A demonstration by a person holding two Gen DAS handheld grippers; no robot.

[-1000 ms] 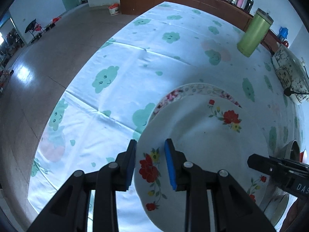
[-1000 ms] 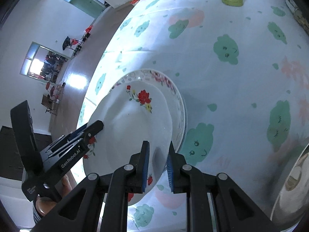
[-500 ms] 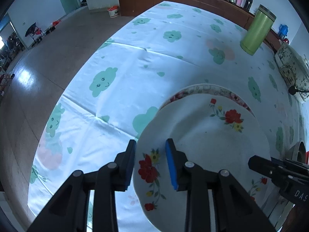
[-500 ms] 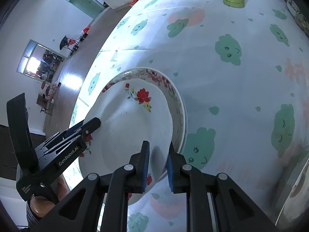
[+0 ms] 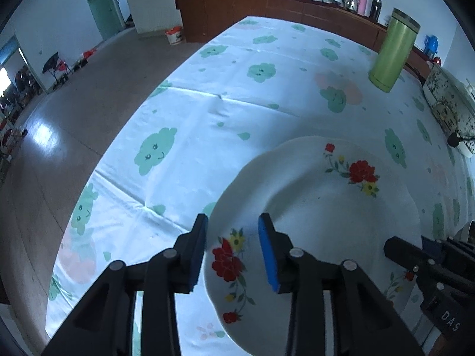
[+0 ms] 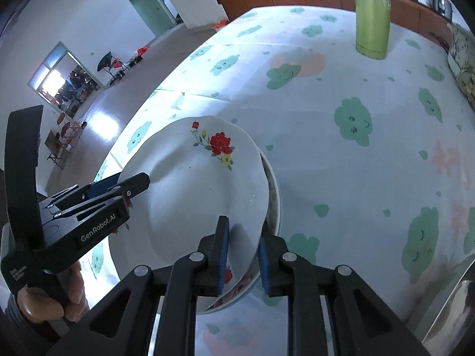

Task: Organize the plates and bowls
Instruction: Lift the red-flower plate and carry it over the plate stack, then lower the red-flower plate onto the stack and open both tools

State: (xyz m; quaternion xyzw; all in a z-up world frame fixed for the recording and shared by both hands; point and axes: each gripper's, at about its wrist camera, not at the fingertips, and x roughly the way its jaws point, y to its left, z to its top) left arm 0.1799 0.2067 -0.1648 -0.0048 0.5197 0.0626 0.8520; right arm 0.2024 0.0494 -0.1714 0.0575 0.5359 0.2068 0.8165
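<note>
Left wrist view: the left gripper (image 5: 233,250) straddles the near rim of the white flowered plate (image 5: 320,216); its jaws have just been opening and now stand apart, pads seemingly clear of the rim. Open tablecloth (image 5: 207,112) stretches ahead to the green flask (image 5: 393,50).

Right wrist view: the right gripper (image 6: 242,255) brackets the plate's (image 6: 207,190) opposite edge, jaws narrow and just widened, though pad contact is hard to judge. The plate sits on a patterned plate (image 6: 274,195), whose rim peeks out beside it.
</note>
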